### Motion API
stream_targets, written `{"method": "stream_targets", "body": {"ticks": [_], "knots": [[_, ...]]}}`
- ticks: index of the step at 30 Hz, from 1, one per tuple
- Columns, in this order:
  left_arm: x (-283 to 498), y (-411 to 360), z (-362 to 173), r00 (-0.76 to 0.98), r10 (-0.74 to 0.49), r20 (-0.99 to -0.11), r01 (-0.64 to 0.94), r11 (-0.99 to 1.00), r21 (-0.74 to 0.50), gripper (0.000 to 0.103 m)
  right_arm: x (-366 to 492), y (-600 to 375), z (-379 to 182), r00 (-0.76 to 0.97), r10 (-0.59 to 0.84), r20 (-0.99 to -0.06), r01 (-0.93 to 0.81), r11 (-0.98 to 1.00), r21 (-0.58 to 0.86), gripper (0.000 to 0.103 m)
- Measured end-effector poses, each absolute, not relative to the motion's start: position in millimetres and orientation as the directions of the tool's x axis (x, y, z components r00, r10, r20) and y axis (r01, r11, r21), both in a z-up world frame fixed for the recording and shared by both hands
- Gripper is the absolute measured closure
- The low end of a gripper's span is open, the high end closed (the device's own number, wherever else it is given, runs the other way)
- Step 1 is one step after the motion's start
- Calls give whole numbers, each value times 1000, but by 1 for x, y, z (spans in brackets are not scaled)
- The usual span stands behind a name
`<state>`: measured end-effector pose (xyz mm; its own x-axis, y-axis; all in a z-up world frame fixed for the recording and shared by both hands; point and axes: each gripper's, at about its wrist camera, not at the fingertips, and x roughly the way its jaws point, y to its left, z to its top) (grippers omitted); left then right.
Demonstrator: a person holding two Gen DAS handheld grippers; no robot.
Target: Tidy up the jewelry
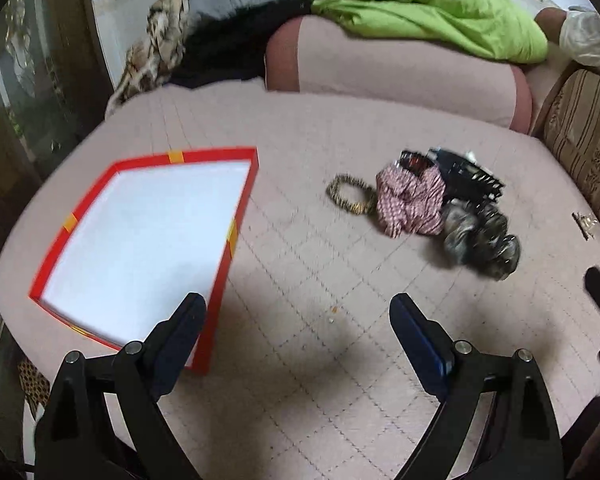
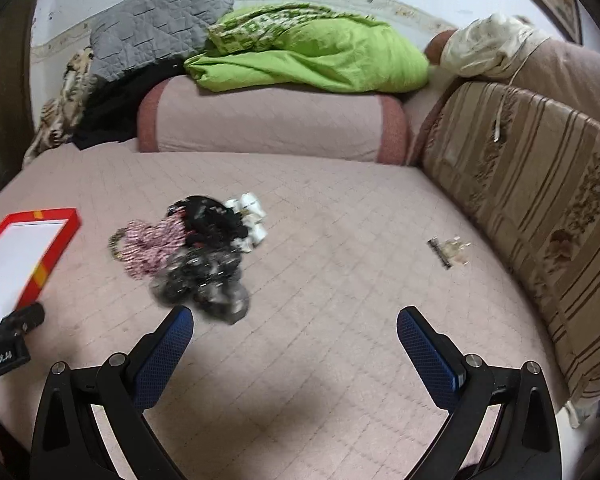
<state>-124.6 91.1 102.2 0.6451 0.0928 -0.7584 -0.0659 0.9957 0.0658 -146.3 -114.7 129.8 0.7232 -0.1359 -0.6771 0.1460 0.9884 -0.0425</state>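
On bed, we see jewelry pile (image 2: 196, 256): light, tangly, soft; grab bangle (image 1: 350, 199) rim. Both tools (image 1: 296, 332) (image 2: 294, 340) spread, empty.

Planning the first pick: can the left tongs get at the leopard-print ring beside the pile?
Probably yes. The left tongs stand open and empty above bare bedcover, and the leopard-print ring lies flat ahead, its near side uncovered; only its far edge touches the red-and-white scrunchie.

Right tool (image 2: 294, 334) gapes empty over the bed (image 2: 340, 220) — jewelry pile (image 2: 196, 252) ahead-left.
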Motion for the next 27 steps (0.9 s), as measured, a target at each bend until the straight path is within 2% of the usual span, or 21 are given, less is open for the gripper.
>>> {"method": "stream_targets", "body": {"ticks": [5, 17, 27], "knots": [[-137, 92, 119, 688, 66, -722, -44, 998, 50, 10, -151, -114, 135, 710, -82, -699, 137, 990, 24, 0], [-156, 95, 144, 699, 22, -714, -29, 1000, 2, 10, -165, -115, 157, 714, -105, -692, 165, 986, 21, 0], [-165, 102, 157, 718, 33, -695, -31, 999, 14, 10, -170, -102, 168, 717, -97, -691, 141, 990, 6, 0]]}}
